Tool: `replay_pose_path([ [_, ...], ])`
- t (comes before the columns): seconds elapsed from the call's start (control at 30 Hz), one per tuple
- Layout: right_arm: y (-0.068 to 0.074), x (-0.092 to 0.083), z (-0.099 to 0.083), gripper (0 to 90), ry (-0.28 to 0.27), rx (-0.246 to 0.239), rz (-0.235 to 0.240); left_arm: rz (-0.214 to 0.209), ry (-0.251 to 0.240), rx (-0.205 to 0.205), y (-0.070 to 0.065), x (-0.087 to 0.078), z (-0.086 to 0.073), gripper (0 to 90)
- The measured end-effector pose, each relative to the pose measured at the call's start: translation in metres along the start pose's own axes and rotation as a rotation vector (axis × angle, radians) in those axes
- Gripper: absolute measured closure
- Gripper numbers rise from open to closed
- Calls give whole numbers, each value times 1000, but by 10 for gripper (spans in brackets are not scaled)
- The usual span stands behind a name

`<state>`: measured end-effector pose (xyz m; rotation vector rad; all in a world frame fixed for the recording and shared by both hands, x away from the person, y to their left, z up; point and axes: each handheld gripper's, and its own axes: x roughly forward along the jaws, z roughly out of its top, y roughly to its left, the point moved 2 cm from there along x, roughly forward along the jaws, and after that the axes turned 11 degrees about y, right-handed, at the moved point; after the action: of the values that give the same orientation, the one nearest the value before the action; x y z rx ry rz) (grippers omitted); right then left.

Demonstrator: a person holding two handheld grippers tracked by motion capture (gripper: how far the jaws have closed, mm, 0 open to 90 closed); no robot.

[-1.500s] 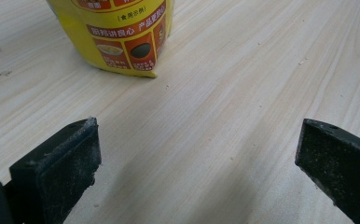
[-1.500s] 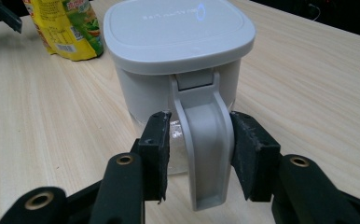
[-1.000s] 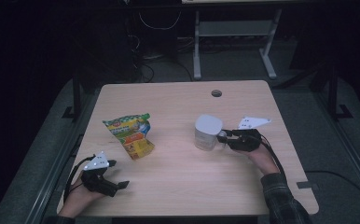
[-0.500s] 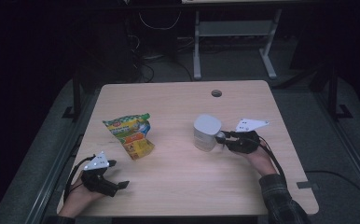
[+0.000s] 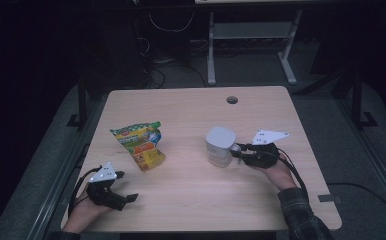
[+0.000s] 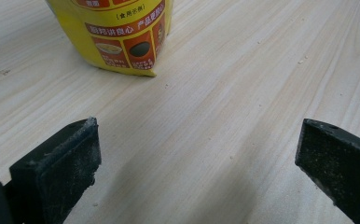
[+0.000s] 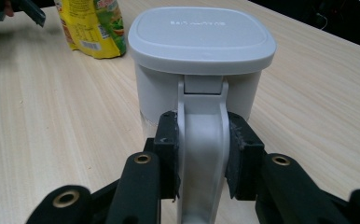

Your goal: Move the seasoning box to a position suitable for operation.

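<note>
Wooden table (image 5: pixel 191 205) (light grain): snack pouch (image 5: pixel 140 145), grey container (image 5: pixel 219 146).

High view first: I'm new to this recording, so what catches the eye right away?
The right gripper, right of the table's middle, clamps the handle of a lidded grey container. Left of centre lies a bright yellow-green snack pouch. The left gripper rests near the front left corner, jaws wide apart, nothing between them.

A lidded grey container (image 5: pixel 219 145) stands upright on the table, handle pinched.
</note>
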<state>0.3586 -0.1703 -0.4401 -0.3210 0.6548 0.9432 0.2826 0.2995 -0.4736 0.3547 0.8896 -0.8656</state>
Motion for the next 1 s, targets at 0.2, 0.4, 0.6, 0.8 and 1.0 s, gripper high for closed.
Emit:
replay_pose_path([
  [0.2,7,-2,1,686,0,0,5,-1,-4,-2,0,0,0,0],
  [0.4,15,-4,2,686,2,-7,18,0,-5,-3,0,0,0,0],
  [0.6,24,-6,1,686,-7,-15,25,0,-8,-2,0,-1,0,0],
  [0.8,33,-9,1,686,-4,-29,36,0,-10,-1,0,-1,0,0],
  [1.0,44,-12,-1,686,-13,-43,56,-3,-14,-5,-1,0,0,0],
])
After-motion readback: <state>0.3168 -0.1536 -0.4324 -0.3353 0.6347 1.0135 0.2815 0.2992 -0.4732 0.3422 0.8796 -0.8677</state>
